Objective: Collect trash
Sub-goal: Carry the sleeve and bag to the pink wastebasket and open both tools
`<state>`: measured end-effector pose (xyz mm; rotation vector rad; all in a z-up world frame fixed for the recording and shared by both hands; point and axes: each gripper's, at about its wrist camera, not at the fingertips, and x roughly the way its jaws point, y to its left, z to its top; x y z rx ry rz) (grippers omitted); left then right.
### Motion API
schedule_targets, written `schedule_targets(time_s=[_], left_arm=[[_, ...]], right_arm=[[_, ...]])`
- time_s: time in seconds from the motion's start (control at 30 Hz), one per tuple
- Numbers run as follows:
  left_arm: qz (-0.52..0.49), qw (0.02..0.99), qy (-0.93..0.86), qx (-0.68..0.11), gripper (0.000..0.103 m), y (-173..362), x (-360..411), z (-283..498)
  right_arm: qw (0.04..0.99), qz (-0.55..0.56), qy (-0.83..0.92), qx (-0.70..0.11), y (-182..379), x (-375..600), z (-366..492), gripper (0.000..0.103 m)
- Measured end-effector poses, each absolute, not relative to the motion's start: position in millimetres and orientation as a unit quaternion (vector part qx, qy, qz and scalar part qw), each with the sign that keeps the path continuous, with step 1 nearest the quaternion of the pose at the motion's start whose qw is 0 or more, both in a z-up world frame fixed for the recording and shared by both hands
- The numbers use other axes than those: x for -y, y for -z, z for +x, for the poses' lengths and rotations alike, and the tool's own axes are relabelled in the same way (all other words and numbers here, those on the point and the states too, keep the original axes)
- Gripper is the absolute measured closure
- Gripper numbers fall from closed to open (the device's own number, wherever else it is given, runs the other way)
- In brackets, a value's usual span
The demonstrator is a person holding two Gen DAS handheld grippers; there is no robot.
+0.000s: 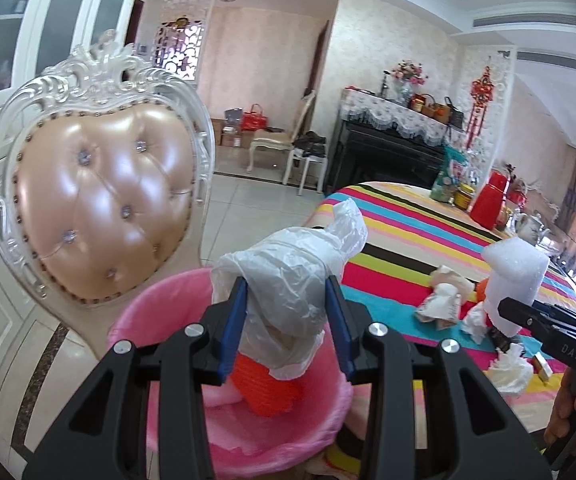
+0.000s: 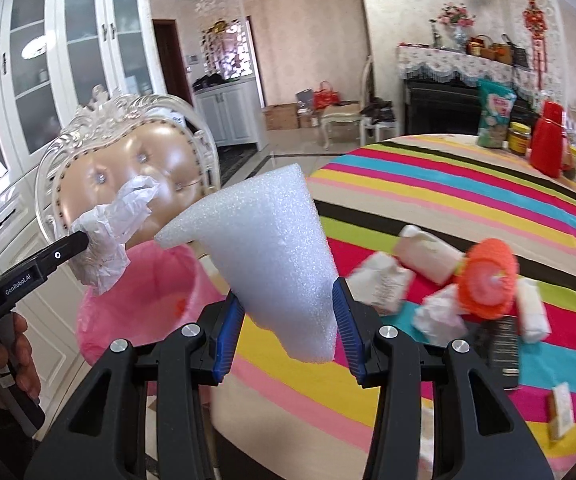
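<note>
**Both grippers loaded at the pink bin**

The left gripper [image 1: 288, 320] is clamped on a crumpled plastic bag [image 1: 292, 280], its 2 blue pads pressed against the bag's sides, held directly above the pink bin [image 1: 159, 304]. Inside the bin lie an orange mesh piece [image 1: 263, 384] and pale pink foam. The right gripper [image 2: 288, 320] is clamped on a white foam sheet [image 2: 271, 248], held over the table edge just beside the bin.

Beyond the bin on that side, the striped tablecloth [image 2: 408, 184] carries a loose pile of trash: an orange net sleeve [image 2: 488, 280], crumpled tissue [image 2: 436, 316], white wrappers [image 2: 428, 256] and a dark packet [image 2: 504, 344]. Directly behind the bin stands a padded chair [image 1: 99, 200]. At the table's far end, well away from the bin, are a red flask [image 2: 548, 144], a yellow-lidded jar [image 2: 519, 138] and a green bag [image 2: 494, 116].
</note>
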<state>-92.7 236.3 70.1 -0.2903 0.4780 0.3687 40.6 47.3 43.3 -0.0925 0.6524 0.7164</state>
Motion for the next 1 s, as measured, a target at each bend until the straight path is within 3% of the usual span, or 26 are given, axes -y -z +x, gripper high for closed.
schedule_targets(time_s=[0.83,1.0], left_arm=[[-0.168,0.929,-0.237,-0.229,0.064,-61,-289,-139],[-0.172,0.928,-0.239,-0.228,0.058,-59,-292,-140]], right_arm=[[0.83,-0.104,-0.437,-0.331,-23,-192,7,0.06],[0.821,-0.114,-0.45,-0.332,-20,-205,4,0.057]])
